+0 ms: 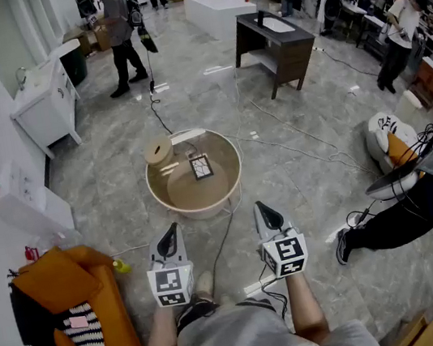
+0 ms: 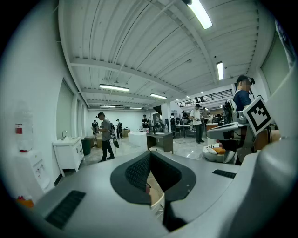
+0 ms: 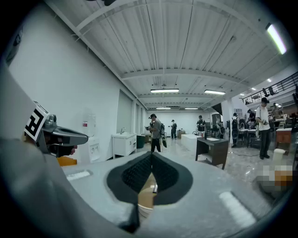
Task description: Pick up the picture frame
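Note:
The picture frame (image 1: pixel 201 166) is small and dark with a pale border. It lies flat on a round beige low table (image 1: pixel 230 184) on the floor ahead of me. A cardboard tape roll (image 1: pixel 157 149) and some pale sticks lie on the table to its left. My left gripper (image 1: pixel 169 232) and right gripper (image 1: pixel 262 208) hover side by side short of the table, both pointing at it and well apart from the frame. In the left gripper view the left gripper (image 2: pixel 150 155) has its pads meeting with nothing between them. The right gripper (image 3: pixel 151 155) looks the same in its own view.
An orange seat with a striped blanket (image 1: pixel 66 308) stands at my left. A seated person's leg (image 1: pixel 390 225) stretches in from the right. Cables (image 1: pixel 227 236) run over the marble floor between my grippers. Further back are a white cabinet (image 1: pixel 44 102), a dark desk (image 1: pixel 272 39) and standing people (image 1: pixel 121 36).

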`<state>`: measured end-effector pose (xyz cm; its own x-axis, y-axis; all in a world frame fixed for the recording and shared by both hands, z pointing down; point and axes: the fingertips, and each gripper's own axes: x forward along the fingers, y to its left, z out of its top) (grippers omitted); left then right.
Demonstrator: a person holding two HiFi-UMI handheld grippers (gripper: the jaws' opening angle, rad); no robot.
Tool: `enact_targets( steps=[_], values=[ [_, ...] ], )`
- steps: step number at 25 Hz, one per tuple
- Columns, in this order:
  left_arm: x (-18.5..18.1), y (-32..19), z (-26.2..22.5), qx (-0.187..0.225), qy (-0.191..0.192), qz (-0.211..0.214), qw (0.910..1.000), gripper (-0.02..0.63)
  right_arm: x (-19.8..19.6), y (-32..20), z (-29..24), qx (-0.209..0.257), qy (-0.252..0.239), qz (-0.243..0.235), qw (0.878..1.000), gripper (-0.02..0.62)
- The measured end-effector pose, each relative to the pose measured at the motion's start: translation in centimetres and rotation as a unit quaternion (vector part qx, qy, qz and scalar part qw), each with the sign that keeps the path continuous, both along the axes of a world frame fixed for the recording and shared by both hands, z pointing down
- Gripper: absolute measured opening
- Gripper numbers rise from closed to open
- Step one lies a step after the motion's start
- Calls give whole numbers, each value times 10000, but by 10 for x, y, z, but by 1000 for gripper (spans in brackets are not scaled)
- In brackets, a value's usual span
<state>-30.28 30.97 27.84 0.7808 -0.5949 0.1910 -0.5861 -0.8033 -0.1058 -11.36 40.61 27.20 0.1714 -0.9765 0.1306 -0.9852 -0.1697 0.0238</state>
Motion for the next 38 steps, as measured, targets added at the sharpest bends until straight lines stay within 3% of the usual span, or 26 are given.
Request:
enact_targets(
  steps=[10, 16, 24, 38],
  values=[
    [14, 3, 2, -68, 64, -43, 9999, 17, 15, 8, 3, -89, -98, 2, 9999, -2],
    [34, -24, 10, -139, 9, 19, 9999, 17, 30, -14, 8, -154, -97, 29, 9998, -2],
    [101, -92, 26, -261, 16, 235, 9994, 17, 80, -79, 28, -321, -116, 79, 9994, -2],
    [235, -232, 42, -576, -55, 77, 9983, 17, 205, -236, 38, -533, -212, -284, 9979, -2]
  ],
)
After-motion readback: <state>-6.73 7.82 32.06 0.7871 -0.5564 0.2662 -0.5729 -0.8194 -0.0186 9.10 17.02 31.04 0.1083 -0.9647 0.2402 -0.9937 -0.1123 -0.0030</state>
